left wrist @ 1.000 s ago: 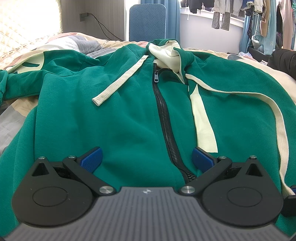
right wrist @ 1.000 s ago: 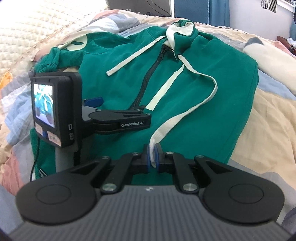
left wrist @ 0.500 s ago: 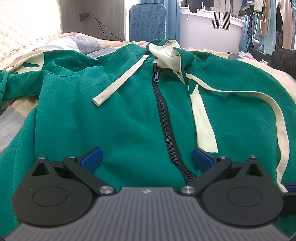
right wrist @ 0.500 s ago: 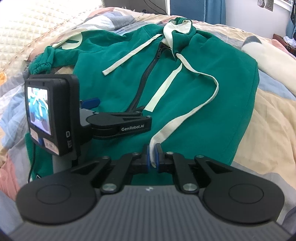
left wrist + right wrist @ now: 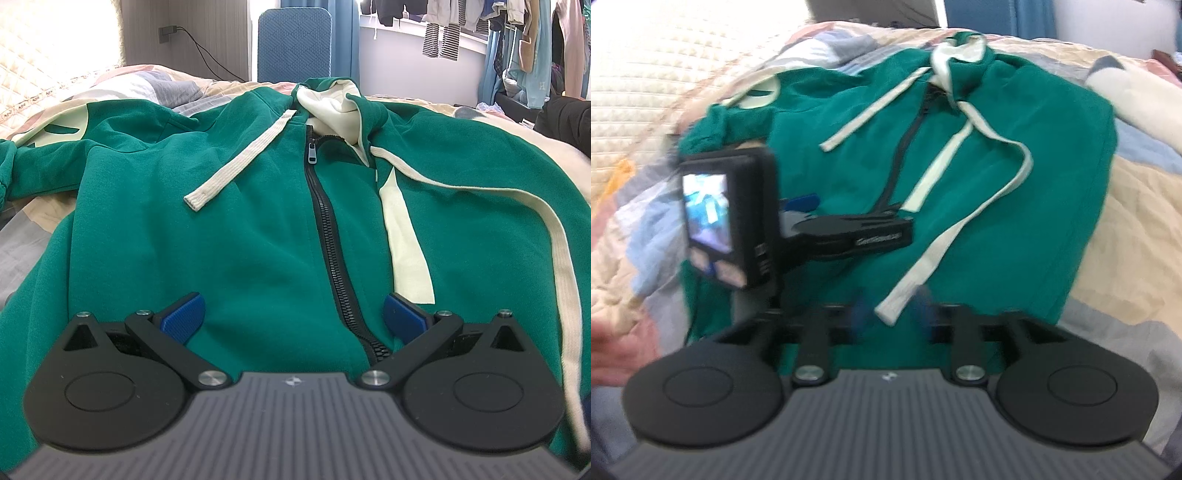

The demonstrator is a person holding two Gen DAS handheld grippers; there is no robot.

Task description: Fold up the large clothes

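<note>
On the bed (image 5: 110, 79), green zip hoodie (image 5: 258, 229) lies unfolded; right hand-held gripper (image 5: 892, 315) has just been opening, its jaws clear of the drawstring end (image 5: 892, 308) between them; left hand-held gripper (image 5: 293, 314) gapes, empty.

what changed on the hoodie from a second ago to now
The right tongs have just been opening and let go of the long cream drawstring; its end lies loose between the jaws. The left tongs stayed open over the green zip-up hoodie, which has not moved.
</note>
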